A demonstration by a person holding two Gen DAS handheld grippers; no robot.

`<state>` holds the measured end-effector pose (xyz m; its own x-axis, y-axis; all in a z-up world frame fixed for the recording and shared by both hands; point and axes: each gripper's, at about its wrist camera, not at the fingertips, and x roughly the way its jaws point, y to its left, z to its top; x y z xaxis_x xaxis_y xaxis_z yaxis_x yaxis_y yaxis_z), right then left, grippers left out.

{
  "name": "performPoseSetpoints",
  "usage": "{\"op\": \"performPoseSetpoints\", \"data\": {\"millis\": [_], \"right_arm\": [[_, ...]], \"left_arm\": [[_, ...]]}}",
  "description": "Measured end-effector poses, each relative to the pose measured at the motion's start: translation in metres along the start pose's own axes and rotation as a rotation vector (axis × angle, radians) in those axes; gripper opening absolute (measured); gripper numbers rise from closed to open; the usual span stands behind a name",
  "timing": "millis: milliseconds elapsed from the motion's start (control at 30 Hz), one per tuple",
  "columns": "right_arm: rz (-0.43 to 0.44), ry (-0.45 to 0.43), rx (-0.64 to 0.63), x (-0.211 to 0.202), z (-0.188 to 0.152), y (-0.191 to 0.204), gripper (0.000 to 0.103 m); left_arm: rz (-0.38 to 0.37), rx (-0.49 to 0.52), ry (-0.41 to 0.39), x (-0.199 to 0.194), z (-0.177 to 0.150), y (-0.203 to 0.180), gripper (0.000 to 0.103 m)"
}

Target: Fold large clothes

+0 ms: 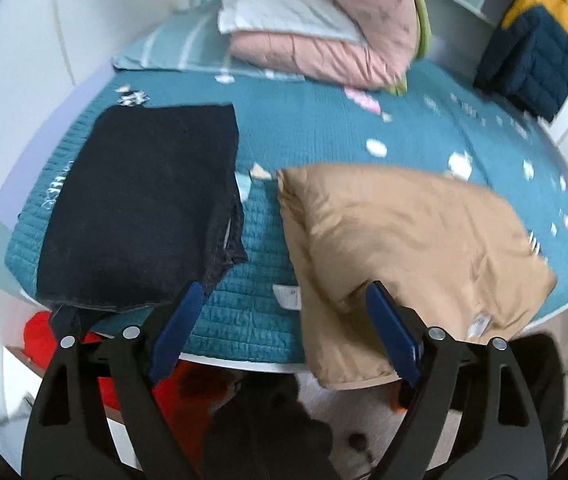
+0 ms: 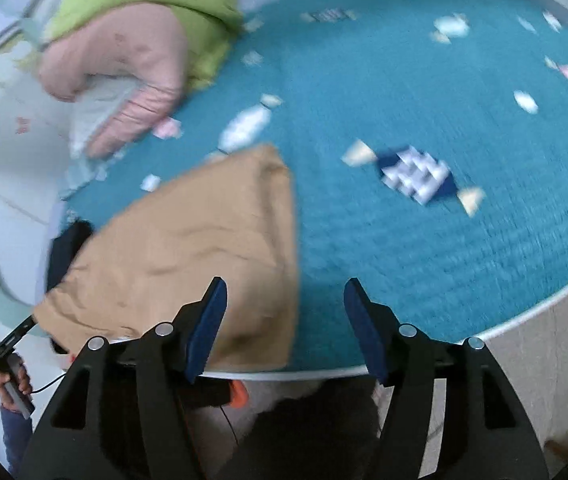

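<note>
Both your claws are wide open and hold nothing; the tan cloth (image 1: 404,248) lies just ahead of your left claw (image 1: 284,332), nearer than your right claw (image 2: 286,328).

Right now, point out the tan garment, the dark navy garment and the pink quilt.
tan garment (image 1: 400,240), left wrist view, middle of its top face.
dark navy garment (image 1: 143,200), left wrist view, centre.
pink quilt (image 1: 324,52), left wrist view, lower folded layer.

Counted items on the teal quilted bed (image 1: 324,128)

Two folded garments: one navy knit (image 1: 139,208), one tan cotton (image 1: 404,248). One pink-and-green rolled duvet (image 1: 324,28). One navy-and-mustard puffer jacket (image 1: 532,44).
</note>
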<state>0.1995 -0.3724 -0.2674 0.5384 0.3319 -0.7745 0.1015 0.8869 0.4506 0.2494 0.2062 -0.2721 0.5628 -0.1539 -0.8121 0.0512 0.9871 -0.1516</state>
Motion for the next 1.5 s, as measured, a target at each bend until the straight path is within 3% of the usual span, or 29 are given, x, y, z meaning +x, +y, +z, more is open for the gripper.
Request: {"op": "performPoseSetpoints", "data": {"millis": [67,133,167,267,400,433,500,633,700,800,900,1000,1100,1267,1500], "right_arm": [[0.068,0.011,-0.041,0.009,0.003,0.024,0.035],[0.091,0.04,-0.076,0.025,0.002,0.041,0.02],[0.091,0.054,-0.088,0.034,0.001,0.046,0.017],[0.087,0.144,-0.074,0.078,-0.007,0.053,0.012],[-0.05,0.252,0.011,0.125,-0.023,0.028,0.0],[-0.057,0.267,0.08,0.132,-0.026,0.013,0.0],[-0.035,0.278,0.16,0.138,-0.029,-0.006,0.0],[-0.055,0.284,0.131,0.14,-0.026,-0.002,0.0],[-0.06,0.279,0.123,0.137,-0.023,0.004,0.0],[-0.056,0.209,0.059,0.119,-0.013,0.027,0.006],[0.016,0.137,-0.019,0.105,-0.001,0.065,0.006],[0.095,0.11,-0.075,0.111,0.015,0.107,0.006],[0.127,0.122,-0.117,0.134,0.026,0.143,0.006],[0.123,0.19,-0.134,0.196,0.045,0.181,0.003],[0.072,0.313,-0.076,0.264,0.039,0.175,0.0]], "left_arm": [[-0.111,-0.104,-0.031,-0.008,0.001,0.003,0.084],[-0.181,-0.17,-0.038,-0.008,0.003,-0.001,0.084],[-0.19,-0.169,-0.04,-0.006,0.005,-0.006,0.085],[-0.13,-0.107,0.017,0.021,0.009,-0.032,0.086],[0.024,-0.006,0.209,0.089,-0.004,-0.056,0.086],[0.048,-0.01,0.242,0.103,-0.008,-0.055,0.086],[0.012,-0.069,0.294,0.123,-0.018,-0.049,0.086],[-0.033,-0.144,0.319,0.137,-0.026,-0.038,0.087],[-0.05,-0.162,0.296,0.129,-0.024,-0.034,0.087],[-0.119,-0.187,0.193,0.101,-0.018,-0.025,0.087],[-0.185,-0.276,0.115,0.081,-0.015,-0.008,0.089],[-0.175,-0.342,0.122,0.083,-0.016,0.009,0.089],[-0.13,-0.346,0.162,0.096,-0.022,0.01,0.089],[-0.149,-0.381,0.202,0.111,-0.039,0.016,0.089],[-0.195,-0.413,0.233,0.121,-0.051,0.02,0.09]]}}
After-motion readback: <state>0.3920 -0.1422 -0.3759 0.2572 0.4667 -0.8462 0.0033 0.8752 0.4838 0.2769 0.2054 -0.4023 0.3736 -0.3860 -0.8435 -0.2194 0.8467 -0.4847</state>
